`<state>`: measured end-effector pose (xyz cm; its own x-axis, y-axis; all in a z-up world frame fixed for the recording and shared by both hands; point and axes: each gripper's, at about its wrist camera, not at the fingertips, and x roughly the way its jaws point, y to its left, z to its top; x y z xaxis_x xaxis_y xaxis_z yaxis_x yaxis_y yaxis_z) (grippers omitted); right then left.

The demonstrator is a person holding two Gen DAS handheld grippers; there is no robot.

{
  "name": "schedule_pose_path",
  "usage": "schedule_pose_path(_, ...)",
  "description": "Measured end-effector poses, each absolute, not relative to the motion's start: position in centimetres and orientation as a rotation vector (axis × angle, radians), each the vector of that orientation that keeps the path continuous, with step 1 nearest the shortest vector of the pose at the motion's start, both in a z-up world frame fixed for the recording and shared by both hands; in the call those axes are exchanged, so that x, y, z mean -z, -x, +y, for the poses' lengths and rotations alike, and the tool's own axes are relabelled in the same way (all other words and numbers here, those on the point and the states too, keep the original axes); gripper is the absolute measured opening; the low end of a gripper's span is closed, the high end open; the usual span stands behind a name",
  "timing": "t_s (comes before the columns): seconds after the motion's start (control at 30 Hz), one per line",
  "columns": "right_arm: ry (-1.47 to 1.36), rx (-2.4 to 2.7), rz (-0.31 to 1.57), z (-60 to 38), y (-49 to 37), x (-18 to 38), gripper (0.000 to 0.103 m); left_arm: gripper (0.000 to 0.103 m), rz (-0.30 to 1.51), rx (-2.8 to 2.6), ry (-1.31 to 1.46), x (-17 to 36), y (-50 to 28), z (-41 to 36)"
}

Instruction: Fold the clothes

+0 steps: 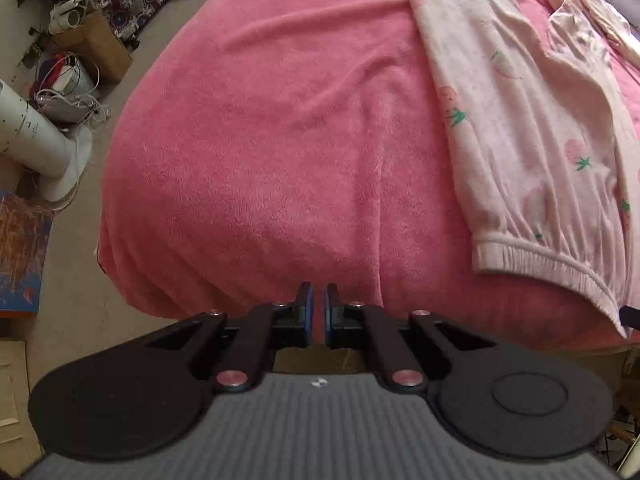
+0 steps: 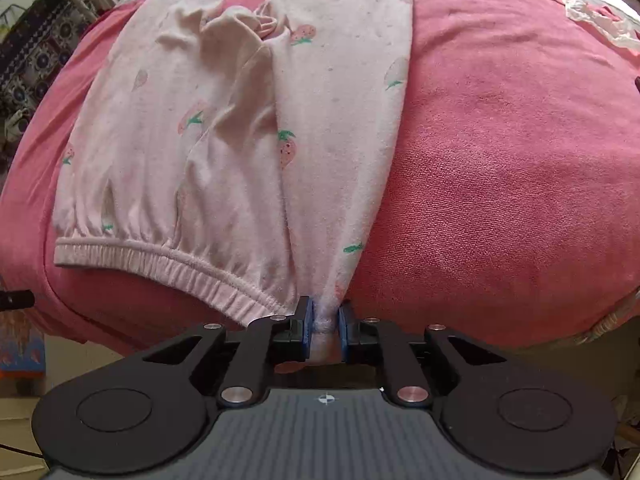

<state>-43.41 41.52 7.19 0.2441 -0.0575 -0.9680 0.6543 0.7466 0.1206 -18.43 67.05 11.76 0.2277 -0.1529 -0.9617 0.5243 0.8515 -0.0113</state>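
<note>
In the left wrist view, the floor at nine o'clock carries a white cylinder (image 1: 28, 128) lying on its side, with a tangle of cables (image 1: 68, 92) and a brown paper bag (image 1: 94, 40) above it toward ten o'clock. A pink blanket (image 1: 280, 140) covers the bed and fills the middle of the picture. The left gripper (image 1: 319, 310) sits at six o'clock over the blanket's near edge, its blue pads pressed almost together with only a thin slit between them and nothing caught there. The pale pink pyjama trousers (image 1: 520, 140), printed with strawberries, lie from twelve o'clock down to four o'clock, well to the right of this gripper and apart from it; their gathered cuff (image 1: 552, 268) rests at about four o'clock on the blanket.

In the right wrist view, a patterned dark fabric (image 2: 36, 64) shows at ten o'clock beyond the bed. The trousers (image 2: 240, 120) spread flat from twelve o'clock down to six, one leg on the left ending in a ribbed cuff (image 2: 168, 264) at about seven o'clock. The other leg narrows toward six o'clock and runs straight into the right gripper (image 2: 325, 316), whose blue pads stand slightly apart with a bunched fold of the pink cloth between them; whether they press on it or merely flank it cannot be told. Bare pink blanket (image 2: 500, 180) fills the side from one to four o'clock, with a white lace edge (image 2: 600, 20) at two o'clock.
</note>
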Motion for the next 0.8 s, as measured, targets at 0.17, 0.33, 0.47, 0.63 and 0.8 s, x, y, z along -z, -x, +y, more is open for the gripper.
schedule_pose_path(0.17, -0.642, 0.460, 1.272, 41.3, 44.6, -6.6, 0.049, 0.008, 1.054, 0.670, -0.443, -13.0, 19.0, 59.8)
schedule_pose_path(0.33, -0.675, 0.483, 1.225, 38.7, 46.7, -8.3, 0.052, 0.018, 1.048, 0.726, -0.622, -9.1, 20.4, 52.8)
schedule_pose_path(0.47, -0.652, 0.586, 1.155, 34.1, 46.9, -9.8, 0.054, 0.020, 1.026, 0.699, -0.739, -7.8, 21.9, 52.6)
schedule_pose_path(0.63, -0.570, 0.655, 1.013, 26.1, 44.9, -10.8, 0.058, 0.021, 0.947, 0.619, -0.728, -11.7, 20.7, 52.5)
schedule_pose_path(0.8, -0.512, 0.611, 0.891, 18.7, 39.1, -9.8, 0.058, 0.021, 0.792, 0.784, -0.722, -13.9, 19.0, 46.8)
